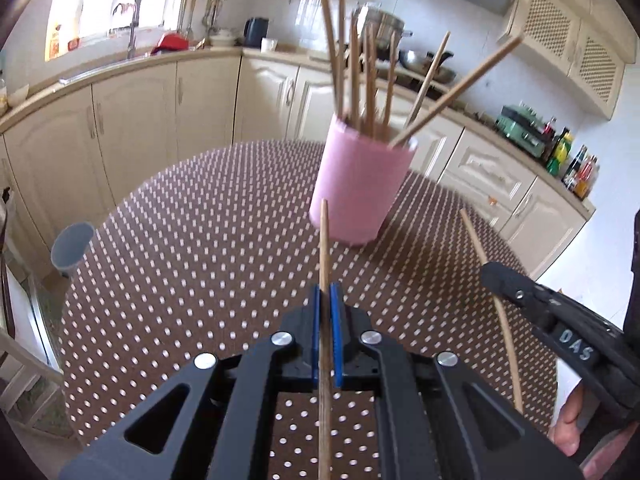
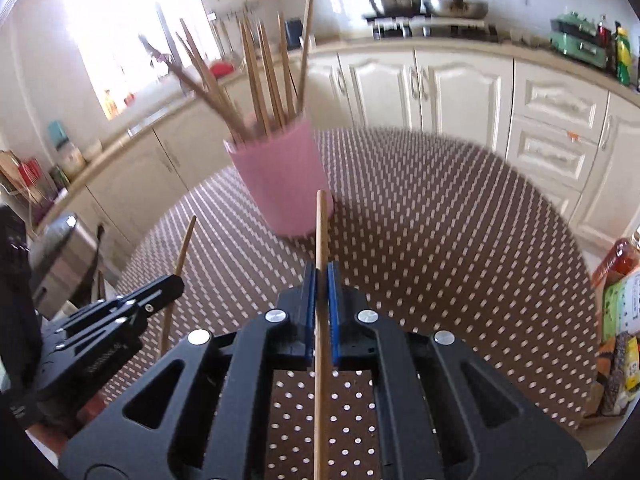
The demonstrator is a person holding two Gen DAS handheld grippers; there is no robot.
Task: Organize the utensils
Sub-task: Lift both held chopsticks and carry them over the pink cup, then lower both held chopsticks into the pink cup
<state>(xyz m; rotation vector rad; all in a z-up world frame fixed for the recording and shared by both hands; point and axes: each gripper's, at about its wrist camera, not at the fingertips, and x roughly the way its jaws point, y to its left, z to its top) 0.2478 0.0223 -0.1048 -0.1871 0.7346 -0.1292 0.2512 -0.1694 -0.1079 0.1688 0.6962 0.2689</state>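
Note:
A pink cup stands on the polka-dot table and holds several wooden chopsticks. My left gripper is shut on one wooden chopstick that points at the cup from a short way in front of it. My right gripper is shut on another chopstick, also pointing at the pink cup. The right gripper shows in the left wrist view at the right with its chopstick. The left gripper shows in the right wrist view at the left.
A grey bin stands on the floor left of the table. Cream kitchen cabinets and a counter with pots and bottles run behind. Food packets and a bottle lie at the table's right edge.

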